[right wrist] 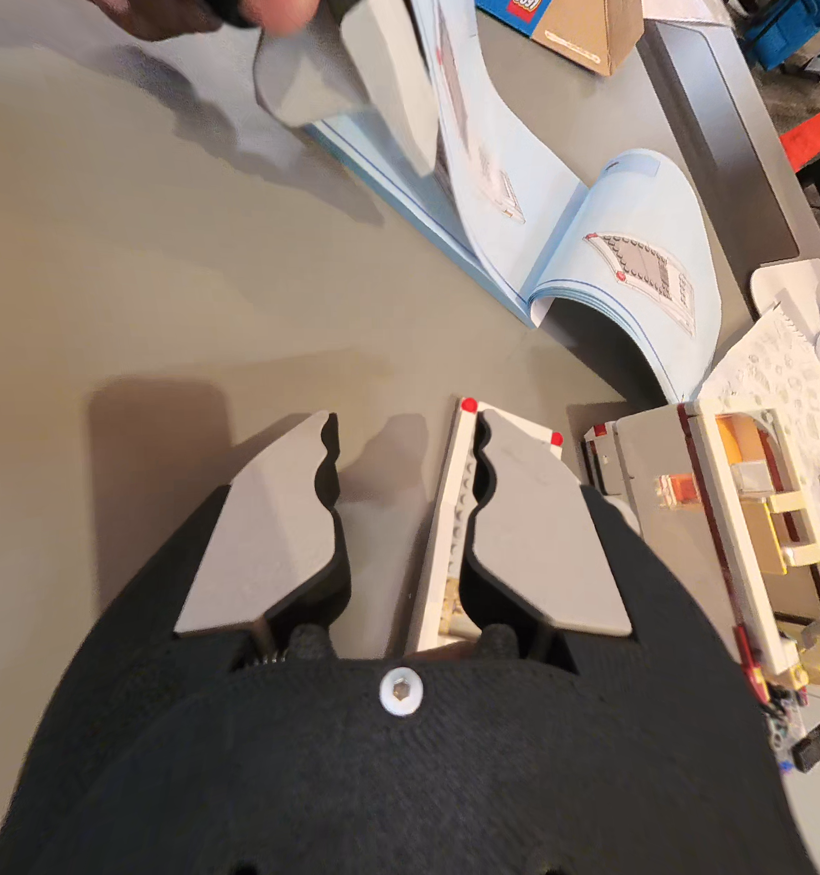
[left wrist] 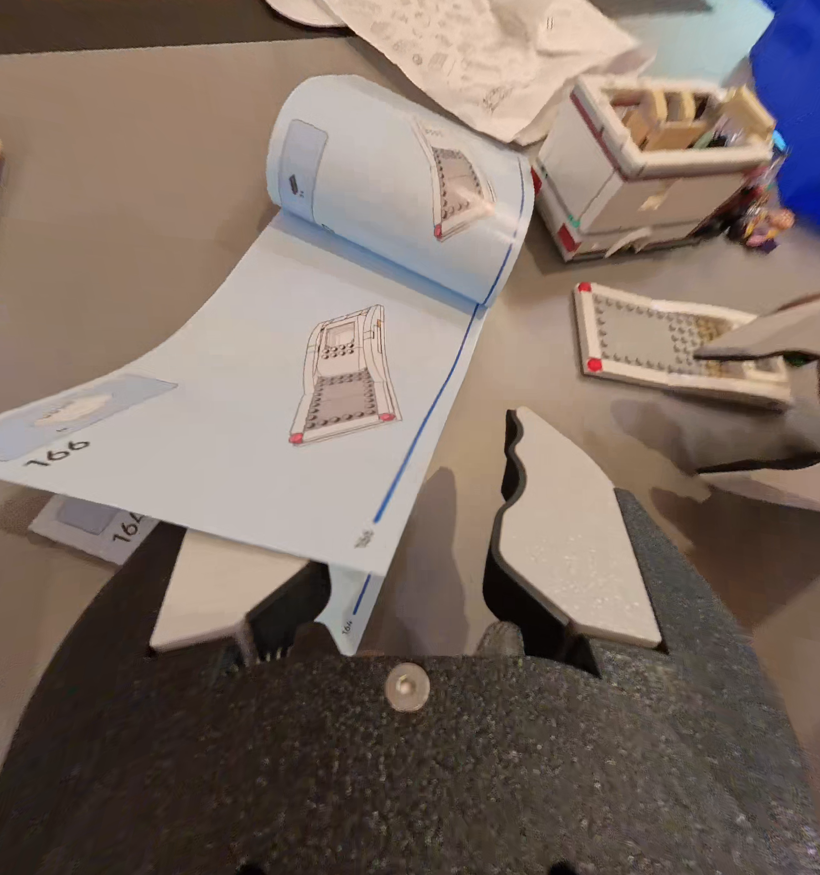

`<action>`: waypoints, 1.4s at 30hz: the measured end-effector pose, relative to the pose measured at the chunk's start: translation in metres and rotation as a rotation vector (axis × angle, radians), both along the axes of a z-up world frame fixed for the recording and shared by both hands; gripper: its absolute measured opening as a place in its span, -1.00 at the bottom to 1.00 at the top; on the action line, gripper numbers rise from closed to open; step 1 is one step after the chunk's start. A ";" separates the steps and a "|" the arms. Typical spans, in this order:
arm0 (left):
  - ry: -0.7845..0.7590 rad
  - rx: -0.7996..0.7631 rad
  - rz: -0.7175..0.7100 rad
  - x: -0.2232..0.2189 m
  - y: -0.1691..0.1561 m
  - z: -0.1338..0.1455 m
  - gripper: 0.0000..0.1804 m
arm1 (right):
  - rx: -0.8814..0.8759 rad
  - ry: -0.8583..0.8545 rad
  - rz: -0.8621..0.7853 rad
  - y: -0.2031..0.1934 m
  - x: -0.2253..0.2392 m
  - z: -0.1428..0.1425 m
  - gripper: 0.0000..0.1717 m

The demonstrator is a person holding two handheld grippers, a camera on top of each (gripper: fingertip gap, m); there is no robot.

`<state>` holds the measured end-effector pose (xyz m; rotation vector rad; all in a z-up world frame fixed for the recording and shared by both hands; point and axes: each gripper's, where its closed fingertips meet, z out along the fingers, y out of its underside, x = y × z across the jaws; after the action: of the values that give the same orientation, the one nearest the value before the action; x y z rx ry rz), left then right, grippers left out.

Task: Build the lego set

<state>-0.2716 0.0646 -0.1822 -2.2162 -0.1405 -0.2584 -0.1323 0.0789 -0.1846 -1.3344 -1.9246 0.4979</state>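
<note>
An open light-blue instruction booklet (left wrist: 303, 379) lies on the grey table (left wrist: 114, 213). My left gripper (left wrist: 351, 473) is open, with its fingers wide apart. A raised page drapes over its left finger, and its right finger (left wrist: 564, 511) is bare beside the booklet's edge. The left gripper also shows in the right wrist view (right wrist: 351, 85), at the booklet (right wrist: 517, 213). A flat white and grey studded plate (right wrist: 450, 497) with red corner studs lies on the table. My right gripper (right wrist: 405, 421) is open. Its right finger (right wrist: 531, 521) is over the plate, and its left finger is over bare table. The plate (left wrist: 635, 336) and the right gripper (left wrist: 768, 402) also show in the left wrist view.
A white brick-built vehicle body (left wrist: 635, 180) with an open top stands just right of the plate, also in the right wrist view (right wrist: 682, 497). A printed paper sheet (left wrist: 469, 47) lies behind it. A cardboard box (right wrist: 578, 33) sits at the far edge. A hand (right wrist: 161, 19) is at the top left. Measured from the fingertips, the plate (left wrist: 635, 336) is 6 cm or so from the right gripper and 15 cm from the left.
</note>
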 end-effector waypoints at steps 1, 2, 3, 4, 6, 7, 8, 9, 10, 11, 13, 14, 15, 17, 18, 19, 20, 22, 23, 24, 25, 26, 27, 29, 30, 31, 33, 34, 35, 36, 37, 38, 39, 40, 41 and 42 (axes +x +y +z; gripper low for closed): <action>-0.040 0.006 0.029 -0.003 -0.002 0.002 -0.12 | -0.004 0.004 0.001 -0.001 0.002 0.000 -0.36; -0.079 0.009 0.061 -0.006 -0.004 0.003 -0.13 | -0.004 0.006 0.003 -0.002 0.005 -0.001 -0.37; -0.116 0.018 0.090 -0.009 -0.007 0.005 -0.14 | -0.002 0.006 0.006 -0.003 0.006 -0.001 -0.37; -0.151 0.030 0.120 -0.013 -0.009 0.006 -0.15 | 0.001 0.007 0.008 -0.003 0.008 -0.002 -0.37; -0.215 0.049 0.177 -0.020 -0.015 0.007 -0.20 | -0.001 0.007 0.011 -0.004 0.011 -0.003 -0.37; -0.245 0.056 0.197 -0.023 -0.018 0.007 -0.24 | -0.004 0.006 0.013 -0.005 0.013 -0.004 -0.37; -0.272 0.063 0.212 -0.026 -0.021 0.007 -0.29 | -0.007 0.006 0.016 -0.005 0.014 -0.005 -0.38; -0.292 0.068 0.219 -0.028 -0.023 0.007 -0.31 | -0.007 0.005 0.018 -0.006 0.015 -0.006 -0.38; -0.303 0.067 0.223 -0.029 -0.025 0.006 -0.32 | -0.007 0.004 0.021 -0.007 0.016 -0.006 -0.38; -0.303 0.062 0.222 -0.029 -0.028 0.005 -0.32 | -0.008 0.003 0.023 -0.008 0.017 -0.007 -0.38; -0.266 0.044 0.212 -0.030 -0.032 0.004 -0.31 | -0.006 0.002 0.029 -0.009 0.019 -0.007 -0.38; -0.227 0.032 0.203 -0.031 -0.035 0.005 -0.31 | -0.005 0.003 0.031 -0.009 0.020 -0.007 -0.38; -0.176 0.019 0.191 -0.032 -0.038 0.006 -0.30 | -0.005 0.005 0.033 -0.009 0.022 -0.007 -0.37; -0.036 0.001 0.171 -0.037 -0.045 0.012 -0.26 | -0.009 0.007 0.035 -0.008 0.027 -0.007 -0.37; 0.040 0.001 0.166 -0.041 -0.047 0.018 -0.24 | -0.012 0.007 0.032 -0.006 0.031 -0.008 -0.37; 0.110 0.006 0.157 -0.042 -0.049 0.024 -0.23 | -0.014 0.005 0.027 -0.003 0.036 -0.010 -0.37; 0.172 0.017 0.143 -0.042 -0.049 0.031 -0.22 | -0.014 0.002 0.018 0.000 0.041 -0.011 -0.37; 0.271 0.057 0.104 -0.035 -0.045 0.045 -0.22 | -0.016 0.001 -0.008 0.009 0.053 -0.013 -0.35; 0.305 0.077 0.074 -0.029 -0.041 0.051 -0.22 | -0.019 0.001 -0.025 0.015 0.058 -0.014 -0.34; 0.327 0.096 0.032 -0.020 -0.036 0.055 -0.22 | -0.022 0.001 -0.044 0.021 0.064 -0.014 -0.33; 0.335 0.113 -0.023 -0.007 -0.029 0.056 -0.22 | -0.024 0.001 -0.067 0.028 0.069 -0.015 -0.33; 0.333 0.124 -0.084 0.007 -0.022 0.055 -0.22 | -0.026 0.003 -0.090 0.035 0.074 -0.014 -0.31; 0.326 0.131 -0.145 0.022 -0.014 0.051 -0.22 | -0.030 0.005 -0.111 0.041 0.078 -0.014 -0.30; 0.308 0.138 -0.255 0.051 0.005 0.039 -0.21 | -0.043 0.004 -0.148 0.052 0.086 -0.013 -0.29; 0.299 0.141 -0.295 0.064 0.015 0.033 -0.21 | -0.049 -0.001 -0.162 0.056 0.090 -0.013 -0.28; 0.293 0.147 -0.332 0.076 0.025 0.027 -0.21 | -0.052 -0.010 -0.172 0.060 0.093 -0.013 -0.27; 0.279 0.173 -0.396 0.097 0.045 0.021 -0.21 | -0.054 -0.028 -0.182 0.065 0.100 -0.016 -0.25; 0.270 0.190 -0.423 0.107 0.054 0.020 -0.21 | -0.054 -0.035 -0.184 0.066 0.103 -0.017 -0.24; 0.260 0.206 -0.446 0.115 0.063 0.020 -0.21 | -0.057 -0.039 -0.187 0.068 0.106 -0.019 -0.25; 0.253 0.223 -0.464 0.122 0.071 0.020 -0.22 | -0.065 -0.039 -0.192 0.068 0.109 -0.020 -0.25; 0.248 0.241 -0.476 0.127 0.078 0.021 -0.22 | -0.075 -0.037 -0.199 0.069 0.111 -0.020 -0.25; 0.243 0.263 -0.485 0.132 0.084 0.023 -0.22 | -0.083 -0.033 -0.206 0.070 0.114 -0.020 -0.25; 0.237 0.289 -0.491 0.136 0.088 0.026 -0.22 | -0.086 -0.027 -0.211 0.071 0.117 -0.018 -0.25; 0.229 0.312 -0.497 0.139 0.091 0.028 -0.22 | -0.086 -0.021 -0.215 0.072 0.120 -0.016 -0.25; 0.221 0.329 -0.502 0.141 0.092 0.029 -0.23 | -0.086 -0.017 -0.217 0.073 0.125 -0.014 -0.26; 0.213 0.341 -0.505 0.143 0.092 0.029 -0.24 | -0.086 -0.016 -0.218 0.074 0.130 -0.011 -0.27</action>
<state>-0.1291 0.1565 -0.1532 -1.8901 0.5478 -0.2932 -0.0019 0.1532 -0.1959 -1.5866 -1.7605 0.4661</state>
